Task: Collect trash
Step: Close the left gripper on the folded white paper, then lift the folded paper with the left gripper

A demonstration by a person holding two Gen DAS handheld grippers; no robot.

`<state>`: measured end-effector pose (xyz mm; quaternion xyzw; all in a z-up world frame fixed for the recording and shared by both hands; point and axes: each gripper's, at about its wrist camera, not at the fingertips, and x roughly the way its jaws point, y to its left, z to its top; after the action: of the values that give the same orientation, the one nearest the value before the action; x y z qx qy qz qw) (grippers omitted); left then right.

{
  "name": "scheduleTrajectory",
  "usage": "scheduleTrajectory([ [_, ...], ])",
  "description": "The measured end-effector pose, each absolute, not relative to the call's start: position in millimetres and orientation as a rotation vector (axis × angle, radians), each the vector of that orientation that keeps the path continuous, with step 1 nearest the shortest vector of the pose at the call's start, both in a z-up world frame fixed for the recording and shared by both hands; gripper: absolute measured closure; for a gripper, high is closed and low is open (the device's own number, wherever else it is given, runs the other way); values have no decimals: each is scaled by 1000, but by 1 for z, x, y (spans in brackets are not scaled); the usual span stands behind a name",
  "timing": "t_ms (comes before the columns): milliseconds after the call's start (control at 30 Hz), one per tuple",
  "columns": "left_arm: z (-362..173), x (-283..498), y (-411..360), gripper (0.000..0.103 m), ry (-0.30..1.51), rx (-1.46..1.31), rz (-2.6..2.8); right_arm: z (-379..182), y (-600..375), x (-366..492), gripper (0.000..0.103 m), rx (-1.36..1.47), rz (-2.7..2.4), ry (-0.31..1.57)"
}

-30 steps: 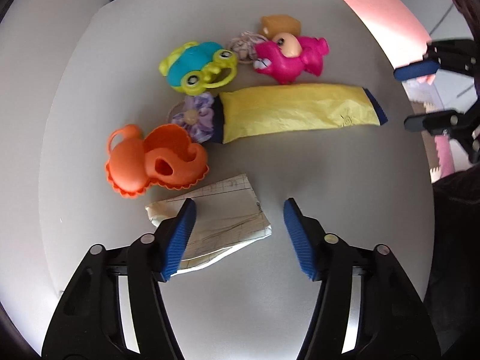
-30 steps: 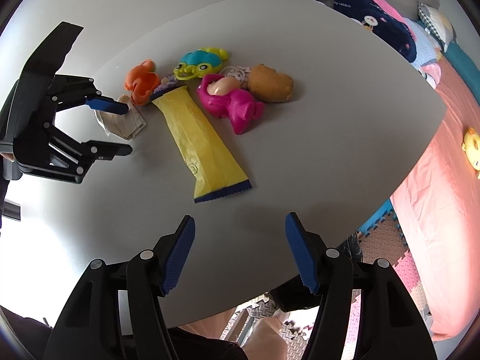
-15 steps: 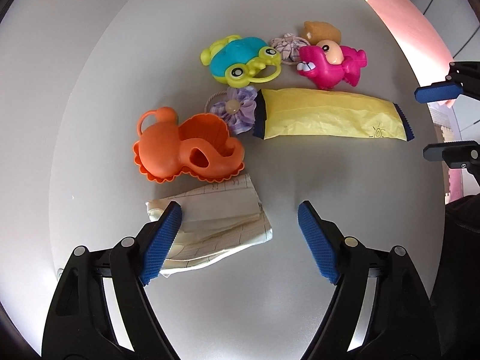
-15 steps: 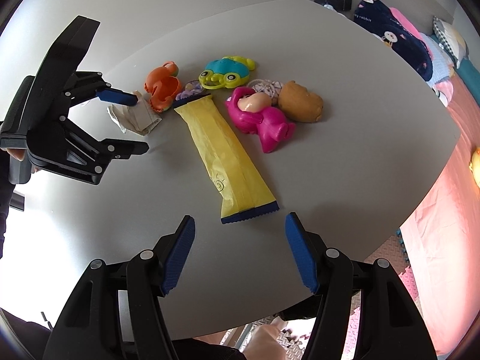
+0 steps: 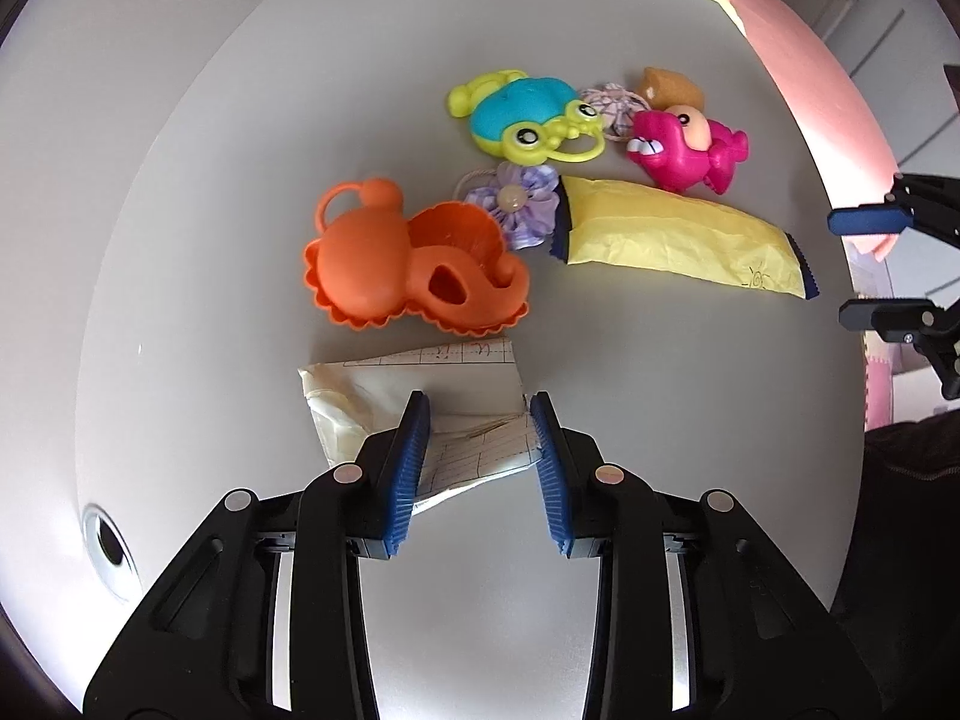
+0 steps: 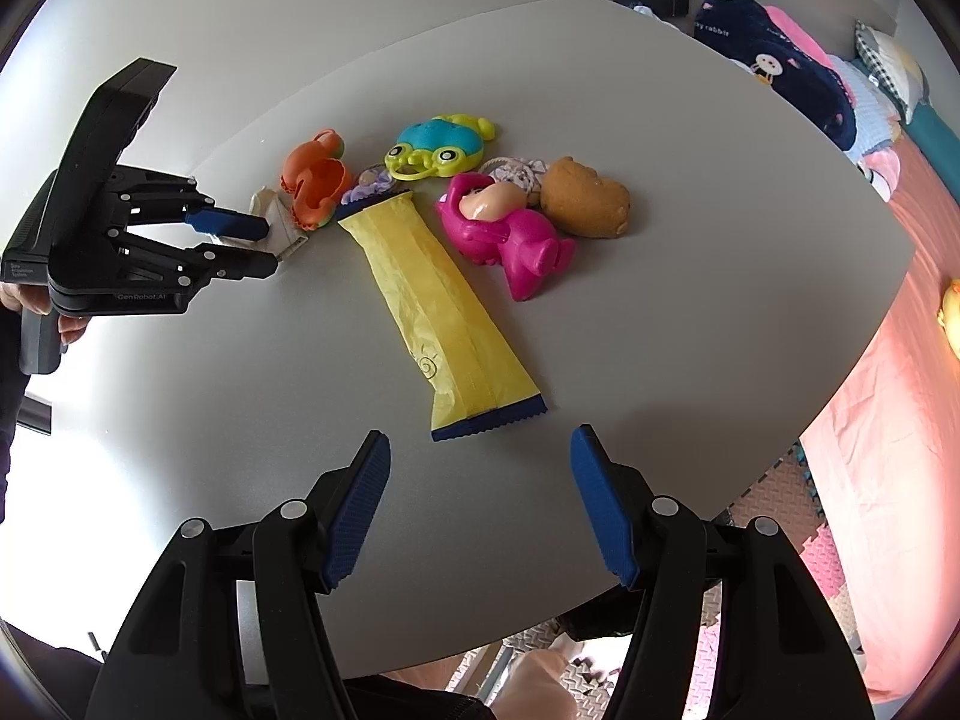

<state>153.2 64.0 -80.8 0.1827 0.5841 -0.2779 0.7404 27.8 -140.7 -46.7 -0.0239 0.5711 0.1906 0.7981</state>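
Observation:
A folded, crumpled paper lies on the grey table in front of an orange toy. My left gripper straddles the paper's near right part, jaws narrowed around it with a gap still showing. In the right wrist view the left gripper sits over the paper. A long yellow wrapper with dark blue ends lies mid-table; it also shows in the left wrist view. My right gripper is open and empty, just short of the wrapper's near end.
Toys crowd the far side: an orange mould, a blue-green frog, a pink fish, a brown plush, purple hair ties. The table edge drops off at right toward a pink bed.
My left gripper has moved in over the paper and its jaws have narrowed around it. My right gripper has come closer to the yellow wrapper's near end, still open.

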Motion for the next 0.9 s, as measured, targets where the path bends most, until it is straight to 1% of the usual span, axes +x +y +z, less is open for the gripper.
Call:
scheduleTrajectory([
  [100,-81,151,79,69,1320,266,-532,-46,-139,28,40,-58,416,1221],
  [133,-80,150,82,71,1328,237,-517,-46,-139,29,40,-59,419,1220],
  [167,-78,147,83,73,1322,217,-509,-46,-138,28,40,-60,420,1217],
  [233,-77,141,84,83,1319,183,-473,-45,-138,29,40,-61,424,1214],
  [400,-72,128,91,91,1308,40,-420,-43,-136,29,40,-62,444,1206],
  [633,-58,131,132,95,1298,-187,-428,-41,-130,28,40,-69,480,1194],
  [767,-56,126,147,98,1286,-244,-416,-38,-128,28,40,-71,495,1184],
  [867,-57,131,142,98,1287,-224,-398,-36,-127,28,40,-69,501,1174],
  [900,-42,121,139,98,1299,-210,-395,-35,-127,28,40,-66,503,1171],
])
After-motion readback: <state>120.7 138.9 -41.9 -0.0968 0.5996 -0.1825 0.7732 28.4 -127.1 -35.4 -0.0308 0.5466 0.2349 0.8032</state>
